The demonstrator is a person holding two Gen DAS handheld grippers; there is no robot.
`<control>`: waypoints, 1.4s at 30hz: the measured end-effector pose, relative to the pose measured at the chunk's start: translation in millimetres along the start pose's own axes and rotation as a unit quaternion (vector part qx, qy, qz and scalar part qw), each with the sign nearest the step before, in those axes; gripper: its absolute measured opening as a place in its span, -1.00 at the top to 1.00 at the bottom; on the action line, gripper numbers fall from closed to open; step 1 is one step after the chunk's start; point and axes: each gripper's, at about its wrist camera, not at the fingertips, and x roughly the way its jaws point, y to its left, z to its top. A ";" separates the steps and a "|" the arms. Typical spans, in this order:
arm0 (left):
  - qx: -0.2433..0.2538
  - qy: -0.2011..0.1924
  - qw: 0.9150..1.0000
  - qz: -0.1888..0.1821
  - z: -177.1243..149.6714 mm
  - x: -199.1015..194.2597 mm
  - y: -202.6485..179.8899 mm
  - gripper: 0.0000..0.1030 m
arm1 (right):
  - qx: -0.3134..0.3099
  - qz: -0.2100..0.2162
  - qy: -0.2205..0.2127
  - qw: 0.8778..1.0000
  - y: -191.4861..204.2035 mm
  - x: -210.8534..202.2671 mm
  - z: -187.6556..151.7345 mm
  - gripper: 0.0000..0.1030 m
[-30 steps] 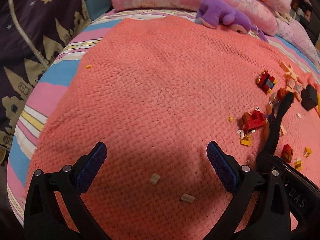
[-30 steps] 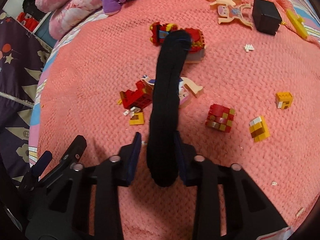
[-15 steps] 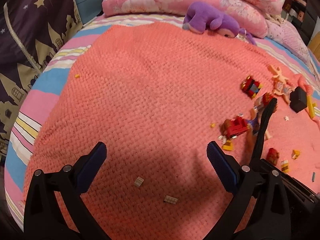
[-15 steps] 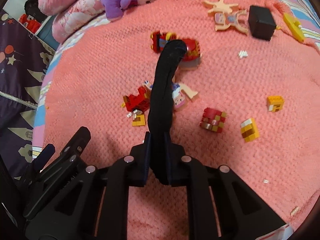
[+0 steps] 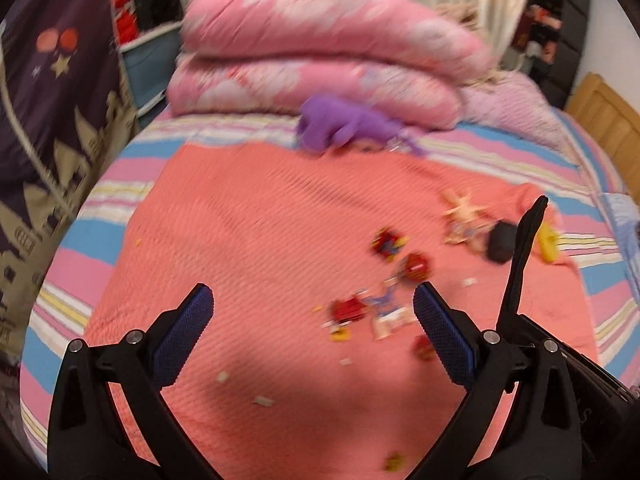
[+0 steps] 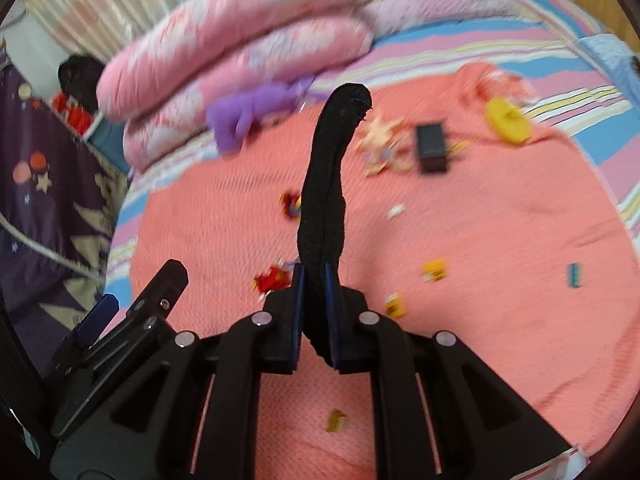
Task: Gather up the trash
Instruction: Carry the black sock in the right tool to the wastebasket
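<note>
— Where do the toy bricks (image 5: 352,312) lie?
— On the blanket (image 5: 248,240), toward three o'clock. The box (image 6: 431,149) sits past them at one o'clock.
— And at twelve?
— The plush toy (image 5: 344,126), at the blanket's far edge, before the stacked quilts (image 5: 320,60).

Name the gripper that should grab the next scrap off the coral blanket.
Left. The left gripper is open and empty above the coral blanket, while the right gripper is shut on a black sock.
</note>
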 end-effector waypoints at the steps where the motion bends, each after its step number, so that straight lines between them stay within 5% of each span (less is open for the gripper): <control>1: 0.006 -0.008 1.000 -0.007 2.9 -7.6 -9.5 -0.90 | 0.005 -0.001 -0.009 1.000 -5.6 -10.8 1.6 0.80; 9: 0.072 -0.070 0.991 -0.090 17.8 -83.0 -110.4 -0.90 | 0.070 -0.037 -0.109 0.991 -79.1 -126.3 15.9 0.81; 14: 0.123 -0.090 0.974 -0.165 0.8 -132.2 -182.9 -0.90 | 0.123 -0.073 -0.155 0.978 -137.5 -187.5 3.8 0.81; 19: 0.176 -0.085 0.951 -0.240 -37.4 -173.0 -256.0 -0.90 | 0.187 -0.125 -0.193 0.955 -208.6 -249.9 -33.5 0.81; 29: 0.309 -0.035 0.886 -0.344 -168.7 -230.2 -378.5 -0.90 | 0.333 -0.217 -0.212 0.893 -328.3 -327.2 -154.5 0.81; 35: 0.392 -0.004 0.846 -0.361 -259.0 -247.0 -419.1 -0.90 | 0.418 -0.247 -0.192 0.853 -376.8 -337.4 -241.4 0.81; 42: 0.469 0.030 0.818 -0.331 -336.7 -227.4 -435.4 -0.90 | 0.493 -0.236 -0.159 0.822 -409.9 -314.4 -318.3 0.80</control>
